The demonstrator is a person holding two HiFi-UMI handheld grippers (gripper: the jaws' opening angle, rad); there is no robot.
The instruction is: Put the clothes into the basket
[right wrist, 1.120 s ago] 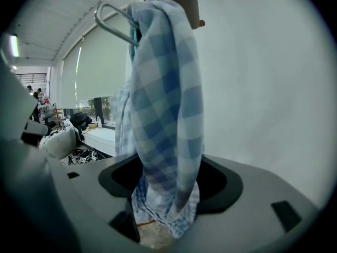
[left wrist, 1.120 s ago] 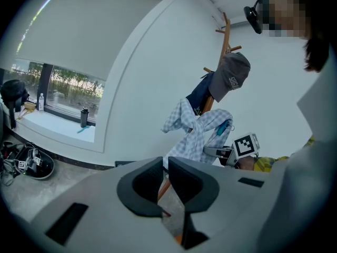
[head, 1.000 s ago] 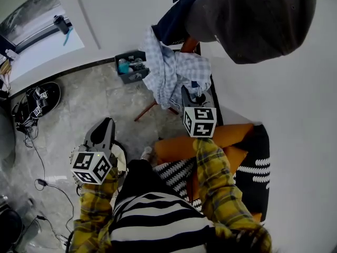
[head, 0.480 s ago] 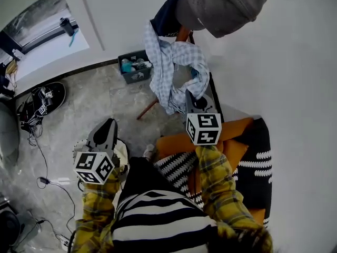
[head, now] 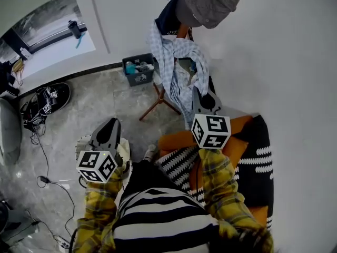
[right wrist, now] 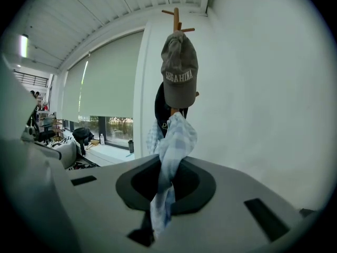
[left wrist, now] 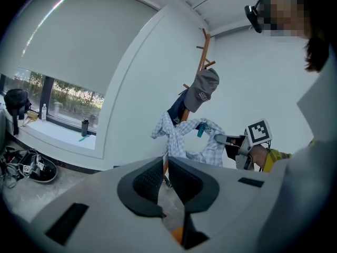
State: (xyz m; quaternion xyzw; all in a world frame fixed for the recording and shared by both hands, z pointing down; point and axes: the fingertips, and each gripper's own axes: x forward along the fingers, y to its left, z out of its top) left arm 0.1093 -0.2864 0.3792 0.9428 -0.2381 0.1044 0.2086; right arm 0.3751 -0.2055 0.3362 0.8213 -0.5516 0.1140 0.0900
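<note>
A blue checked shirt (head: 176,73) hangs on the wooden coat rack (head: 158,96), below a grey cap (head: 210,1) and a dark garment (head: 169,20). My right gripper (head: 203,97) is at the shirt's lower right part. Its jaws have just been closing and are shut on a fold of the checked shirt (right wrist: 177,141), which runs up from the right gripper (right wrist: 169,168) to the rack. The left gripper (head: 108,126) hangs lower left over the floor, apart from the clothes. The left gripper (left wrist: 164,168) is shut with nothing between its pads. An orange-lined black and white basket (head: 258,159) stands below my right arm.
A small dark crate (head: 138,70) with bottles sits by the rack's foot. Shoes and cables (head: 45,100) lie on the marble floor at left. A white round object (head: 124,151) is under my left hand. The white wall runs behind the rack.
The right gripper has risen along the shirt and now holds its fabric, which is drawn out from the rack. The left gripper has moved up a little.
</note>
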